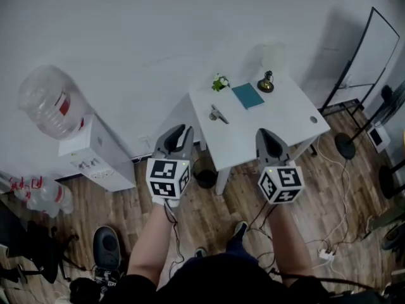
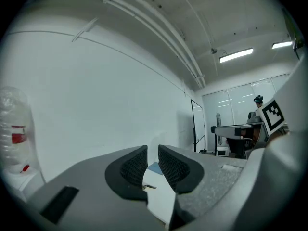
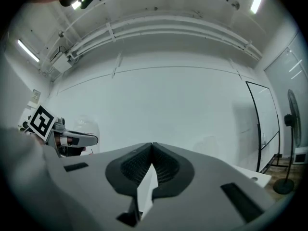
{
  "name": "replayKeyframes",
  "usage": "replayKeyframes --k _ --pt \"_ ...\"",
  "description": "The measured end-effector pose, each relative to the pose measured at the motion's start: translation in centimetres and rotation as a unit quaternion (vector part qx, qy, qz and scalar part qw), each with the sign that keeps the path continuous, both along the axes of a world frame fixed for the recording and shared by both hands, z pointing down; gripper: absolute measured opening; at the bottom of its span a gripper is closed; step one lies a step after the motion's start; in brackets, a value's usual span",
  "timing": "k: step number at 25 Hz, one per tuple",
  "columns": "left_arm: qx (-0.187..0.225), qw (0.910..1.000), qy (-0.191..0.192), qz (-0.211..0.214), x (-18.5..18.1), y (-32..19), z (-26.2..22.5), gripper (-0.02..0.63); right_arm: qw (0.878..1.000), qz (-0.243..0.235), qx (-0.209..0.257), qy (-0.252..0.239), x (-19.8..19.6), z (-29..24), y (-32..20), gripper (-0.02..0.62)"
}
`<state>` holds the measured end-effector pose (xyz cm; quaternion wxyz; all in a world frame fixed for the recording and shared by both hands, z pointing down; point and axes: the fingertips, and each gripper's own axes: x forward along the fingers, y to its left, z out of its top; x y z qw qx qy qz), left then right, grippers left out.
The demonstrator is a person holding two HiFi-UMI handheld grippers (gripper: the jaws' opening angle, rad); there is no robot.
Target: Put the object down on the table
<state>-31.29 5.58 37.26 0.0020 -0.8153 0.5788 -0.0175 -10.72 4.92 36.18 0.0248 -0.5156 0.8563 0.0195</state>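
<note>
A small white table (image 1: 288,116) stands just ahead of both grippers. On it lie a teal notebook (image 1: 247,95), a small metal tool (image 1: 218,114), a green plant sprig (image 1: 219,82) and a dark bell-shaped ornament (image 1: 266,82). My left gripper (image 1: 183,133) is held level before the table's left corner, its jaws a narrow gap apart with nothing between them. In the left gripper view (image 2: 153,151), the notebook (image 2: 154,167) shows through that gap. My right gripper (image 1: 266,135) is level over the table's front edge. The right gripper view (image 3: 152,147) shows its fingertips touching and holding nothing.
A water dispenser with an upturned bottle (image 1: 47,100) stands at the left wall. A black bin (image 1: 205,178) sits under the table. A whiteboard frame (image 1: 367,56) and a fan stand (image 1: 345,145) are at the right. Cables and a power strip (image 1: 326,254) lie on the wood floor.
</note>
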Motion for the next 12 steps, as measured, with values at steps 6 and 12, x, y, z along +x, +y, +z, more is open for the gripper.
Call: replayKeyframes --k 6,12 --pt "-0.004 1.0000 0.004 -0.004 6.8 -8.4 -1.2 0.069 0.999 -0.026 -0.009 -0.021 6.4 0.8 -8.5 0.005" --pt "-0.030 0.9970 0.051 -0.049 10.5 -14.6 -0.5 0.067 0.998 -0.049 -0.016 -0.035 12.0 0.9 -14.8 0.005"
